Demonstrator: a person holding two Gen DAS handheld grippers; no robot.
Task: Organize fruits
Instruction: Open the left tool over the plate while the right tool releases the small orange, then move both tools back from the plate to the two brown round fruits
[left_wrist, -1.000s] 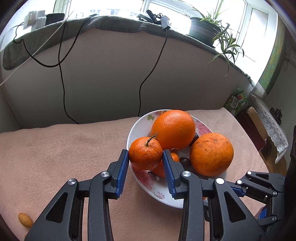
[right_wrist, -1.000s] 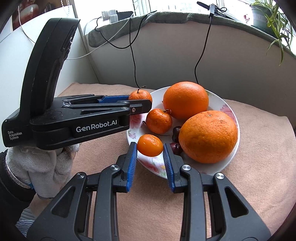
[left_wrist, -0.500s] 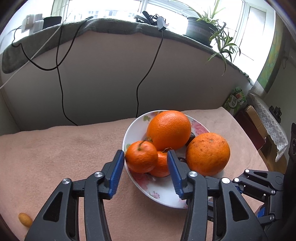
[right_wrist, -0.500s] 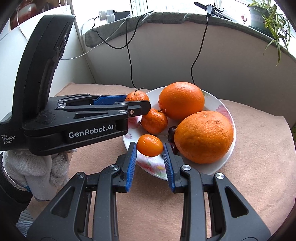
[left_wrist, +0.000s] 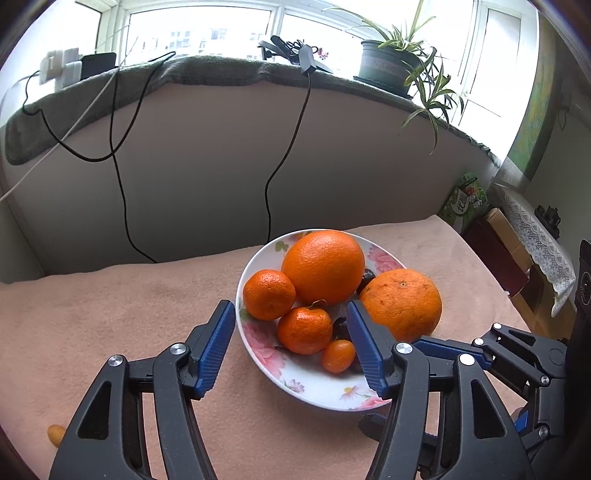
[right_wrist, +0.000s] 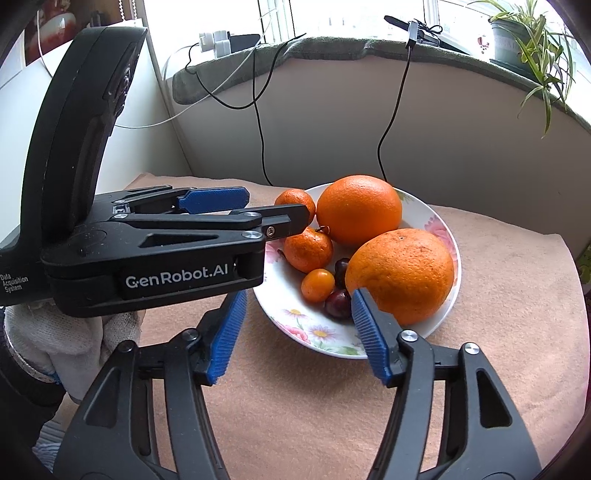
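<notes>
A white floral plate (left_wrist: 314, 391) (right_wrist: 317, 338) on the pink cloth holds two big oranges (left_wrist: 323, 266) (right_wrist: 400, 275), two mandarins (left_wrist: 269, 293) (left_wrist: 304, 329), a small kumquat (left_wrist: 337, 356) (right_wrist: 317, 285) and dark cherries (right_wrist: 338, 303). My left gripper (left_wrist: 291, 345) is open and empty at the plate's near rim. My right gripper (right_wrist: 297, 332) is open and empty just in front of the plate. The left gripper's body (right_wrist: 147, 243) fills the left of the right wrist view.
A small yellow fruit (left_wrist: 55, 434) lies on the cloth at the near left. Black cables (left_wrist: 284, 158) hang down the wall behind the table. A potted plant (left_wrist: 388, 62) stands on the sill. Boxes and a lace-covered cabinet (left_wrist: 532, 240) stand to the right.
My left gripper opened and let the mandarin go onto the plate. My right gripper opened and let the kumquat go onto the plate. Both pulled back slightly.
</notes>
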